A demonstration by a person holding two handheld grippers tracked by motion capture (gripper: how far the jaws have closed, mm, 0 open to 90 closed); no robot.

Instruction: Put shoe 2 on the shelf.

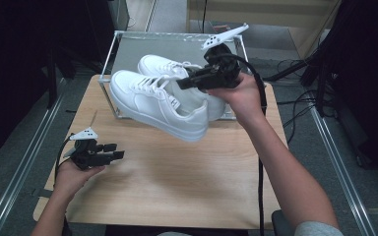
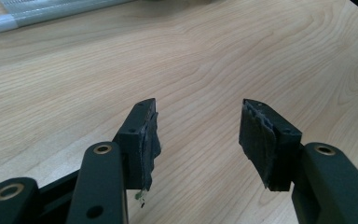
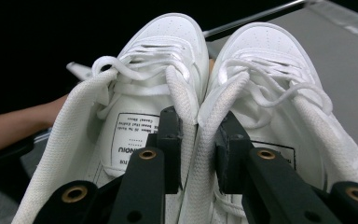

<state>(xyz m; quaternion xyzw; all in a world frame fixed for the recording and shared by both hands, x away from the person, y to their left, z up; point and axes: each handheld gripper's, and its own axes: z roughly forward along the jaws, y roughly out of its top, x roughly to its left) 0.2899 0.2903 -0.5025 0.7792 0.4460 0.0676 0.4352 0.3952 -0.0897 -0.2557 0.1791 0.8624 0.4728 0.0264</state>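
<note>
A: What is on the left side?

B: The left gripper (image 1: 112, 151) is there, in the person's left hand (image 1: 71, 176). It sits low over the wooden table (image 1: 177, 182), near the left edge. In the left gripper view its two black jaws are spread apart. Nothing is between them, just bare wood.

A: And in the middle?

B: Two white shoes (image 1: 157, 101), side by side, up in the air. They are over the far part of the table, in front of a metal frame tray (image 1: 177, 37). The toes point to the left and away. The heels point to the right.

A: Who holds the shoes?

B: The right gripper (image 1: 187, 82) does. The right hand (image 1: 238, 93) holds it up high, to the right of the shoes.

A: How does it hold two shoes at once?

B: Look at the right gripper view. One jaw is inside the left shoe (image 3: 140, 107) and one jaw is inside the right shoe (image 3: 279, 98). The two inner walls of the shoes touch, and the jaws pinch them together. The laces are tied on both shoes.

A: Do the shoes touch the table?

B: No. They hang clear above it.
</note>
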